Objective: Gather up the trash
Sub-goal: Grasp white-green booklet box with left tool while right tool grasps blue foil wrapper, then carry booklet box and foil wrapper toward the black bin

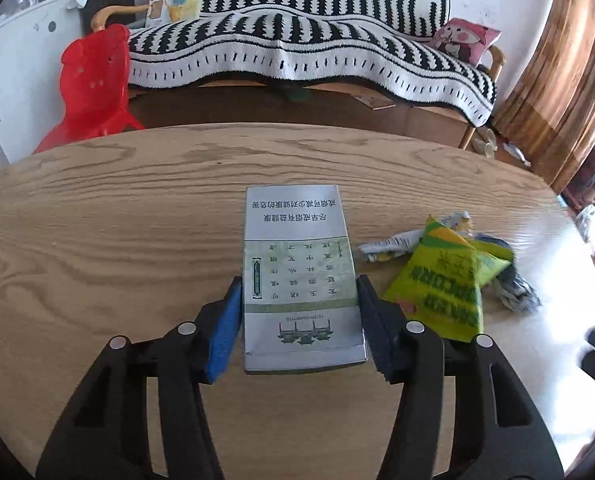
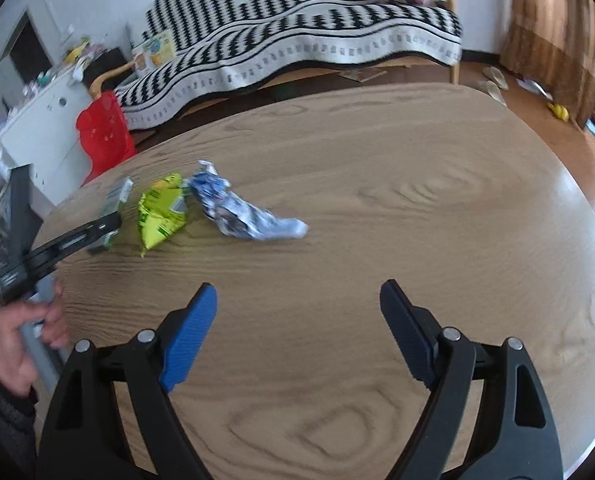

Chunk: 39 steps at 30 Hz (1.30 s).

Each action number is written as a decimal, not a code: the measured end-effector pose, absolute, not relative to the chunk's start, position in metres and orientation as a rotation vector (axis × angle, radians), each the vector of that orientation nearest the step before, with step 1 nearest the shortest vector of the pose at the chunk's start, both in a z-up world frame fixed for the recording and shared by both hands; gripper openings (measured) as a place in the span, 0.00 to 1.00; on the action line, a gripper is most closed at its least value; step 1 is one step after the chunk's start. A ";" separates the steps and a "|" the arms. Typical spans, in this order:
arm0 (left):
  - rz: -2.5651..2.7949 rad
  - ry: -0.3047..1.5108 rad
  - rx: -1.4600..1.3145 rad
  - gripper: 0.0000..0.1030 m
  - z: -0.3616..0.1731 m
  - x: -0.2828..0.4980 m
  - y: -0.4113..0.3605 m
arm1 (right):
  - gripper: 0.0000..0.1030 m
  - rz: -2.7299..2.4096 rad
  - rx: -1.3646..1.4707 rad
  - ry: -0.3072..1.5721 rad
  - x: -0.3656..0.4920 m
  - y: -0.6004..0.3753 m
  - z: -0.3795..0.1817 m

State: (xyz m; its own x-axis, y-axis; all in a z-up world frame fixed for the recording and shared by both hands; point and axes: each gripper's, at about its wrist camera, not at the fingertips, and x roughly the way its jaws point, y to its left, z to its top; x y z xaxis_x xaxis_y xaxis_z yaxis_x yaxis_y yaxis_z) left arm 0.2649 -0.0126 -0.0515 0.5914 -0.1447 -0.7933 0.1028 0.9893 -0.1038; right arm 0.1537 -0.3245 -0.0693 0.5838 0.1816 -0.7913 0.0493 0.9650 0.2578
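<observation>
The left gripper (image 1: 299, 320) clamps the light, crushable cigarette box (image 1: 299, 280) by its long sides at the table's (image 1: 97, 220) six o'clock edge, while the right gripper (image 2: 297, 312) gapes empty.

One cigarette box (image 1: 297, 272); one green snack packet (image 1: 441, 280); one crumpled blue-white wrapper (image 2: 245, 212); one wooden table (image 1: 117, 220); two hand-held grippers

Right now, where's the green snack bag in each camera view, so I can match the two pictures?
Left wrist view: green bag at right of centre, beside the white box between the left gripper's pads.
Right wrist view: green bag at left of centre, on the table.
Shared landmark: crumpled blue-white wrapper next to the bag.
</observation>
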 end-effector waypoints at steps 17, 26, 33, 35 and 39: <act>-0.183 0.872 0.054 0.53 -0.011 0.191 -0.013 | 0.42 0.089 0.060 0.993 0.241 -0.264 -0.094; -0.318 0.859 0.081 0.53 0.002 0.151 -0.084 | 0.41 -0.021 0.144 0.975 0.135 -0.324 -0.057; -0.508 0.835 0.145 0.53 0.004 0.087 -0.182 | 0.42 -0.155 0.254 0.918 0.015 -0.410 -0.043; -0.579 0.822 0.174 0.53 0.002 0.063 -0.221 | 0.42 -0.198 0.290 0.908 -0.016 -0.434 -0.043; -0.700 0.803 0.227 0.53 -0.005 0.024 -0.282 | 0.42 -0.304 0.361 0.883 -0.076 -0.494 -0.048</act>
State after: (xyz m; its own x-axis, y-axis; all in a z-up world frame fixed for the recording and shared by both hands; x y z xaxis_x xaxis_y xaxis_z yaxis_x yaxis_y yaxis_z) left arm 0.0243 -0.2820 -0.0046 0.4864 -0.4869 -0.7255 0.6519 0.7551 -0.0698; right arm -0.0763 -0.4942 -0.0479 0.5993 -0.1093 -0.7931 0.4025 0.8975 0.1805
